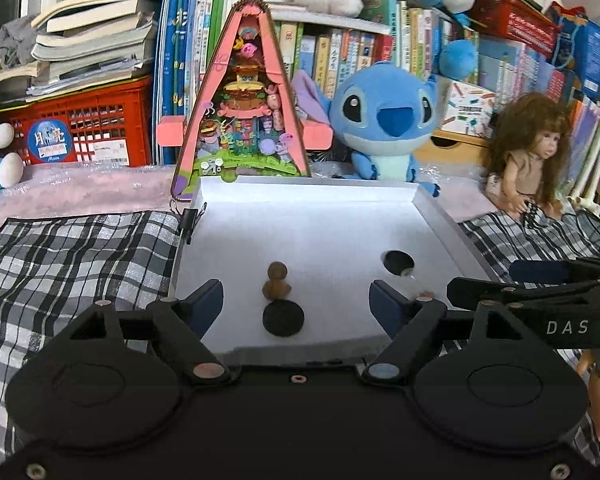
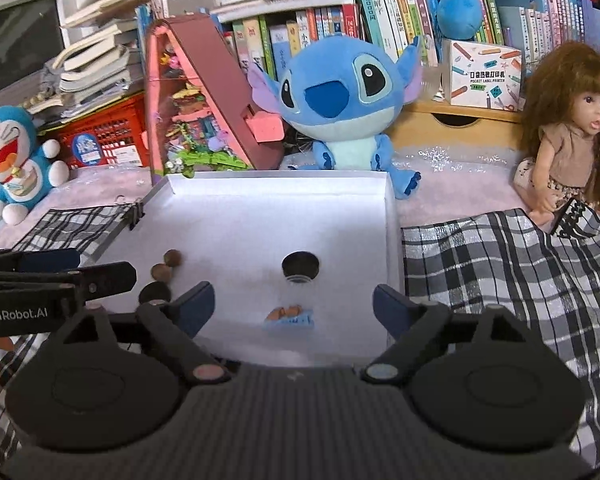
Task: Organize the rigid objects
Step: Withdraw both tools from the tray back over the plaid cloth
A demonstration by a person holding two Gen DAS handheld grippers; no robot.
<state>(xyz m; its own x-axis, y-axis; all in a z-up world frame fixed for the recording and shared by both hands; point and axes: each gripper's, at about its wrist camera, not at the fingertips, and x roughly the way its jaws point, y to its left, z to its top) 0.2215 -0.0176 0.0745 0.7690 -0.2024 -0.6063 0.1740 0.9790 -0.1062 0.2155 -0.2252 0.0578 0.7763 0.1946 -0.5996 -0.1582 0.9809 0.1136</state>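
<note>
both tongs released, nothing between the pads. left tongs [image 1: 296, 300] hang over the near edge of a white tray [image 1: 432, 208] lying on a checked cloth [image 1: 80, 256]; right tongs [image 2: 294, 304] hang over the same tray from its right half.

left view: a brown wooden figure [image 1: 276, 283] stands upright at 12 o'clock from the left tongs, just past a black disc [image 1: 283, 318] that lies flat at tray centre-near; figure base and disc look touching, hard to tell. a round dark hole or cup [image 1: 398, 262] sits at 2 o'clock, apart from the figure.

right view: the same dark round thing at 12 o'clock from the right tongs, and nearer, a small blue piece with brown bits [image 2: 290, 317] lying flat between the open pads, untouched. figure and disc at 10 o'clock by the tray's left wall. black clip [image 2: 136, 214] on the tray's left rim.

behind the tray: blue plush [image 2: 336, 104] at 12, pink triangular toy house [image 1: 240, 96] to its left, doll [image 2: 572, 136] at 2, red crate [image 1: 80, 128] and books [image 1: 340, 56] at back.
</note>
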